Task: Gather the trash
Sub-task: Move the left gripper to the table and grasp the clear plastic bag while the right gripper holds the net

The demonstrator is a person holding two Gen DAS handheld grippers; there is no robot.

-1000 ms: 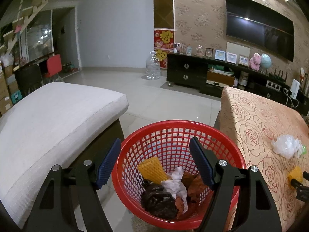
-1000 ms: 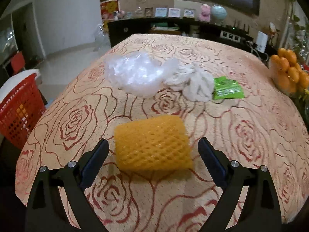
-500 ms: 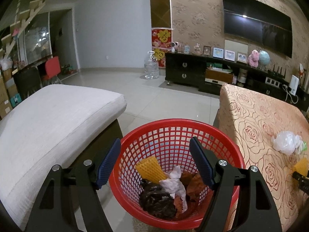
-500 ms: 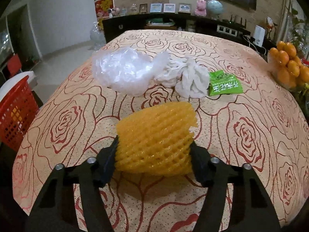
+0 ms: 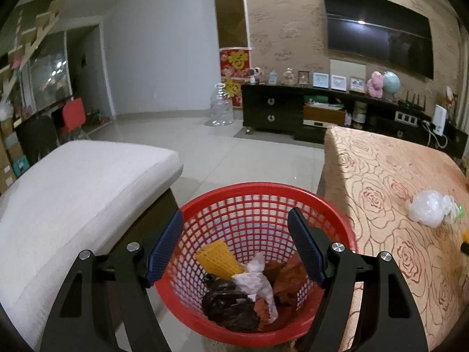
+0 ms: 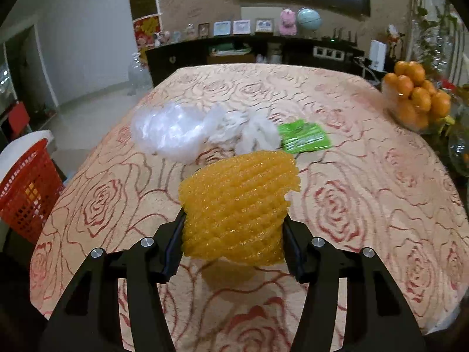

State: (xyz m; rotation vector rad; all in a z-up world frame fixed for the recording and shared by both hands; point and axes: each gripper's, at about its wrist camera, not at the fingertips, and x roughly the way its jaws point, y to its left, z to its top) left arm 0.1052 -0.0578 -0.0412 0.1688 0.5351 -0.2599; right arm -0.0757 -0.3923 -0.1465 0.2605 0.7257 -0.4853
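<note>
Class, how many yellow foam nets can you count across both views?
2: one foam net squeezed in the right gripper above the table; one inside the red basket. Others may be buried.

Yellow foam net (image 6: 239,208); red basket (image 5: 263,193); rose-patterned beige tablecloth (image 6: 366,199); green packet (image 6: 303,140).

Left wrist view: over basket (image 5: 265,195). Right: over table (image 6: 366,182). Both shared.

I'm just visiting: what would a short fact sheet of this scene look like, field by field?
Right gripper: closed on yellow foam net, lifted off the table
Left gripper: open, empty, above the red basket
Basket contents: another yellow net, white paper, dark bag
Left on table: clear plastic bag, white tissue, green packet
Nearby: bowl of oranges
</note>
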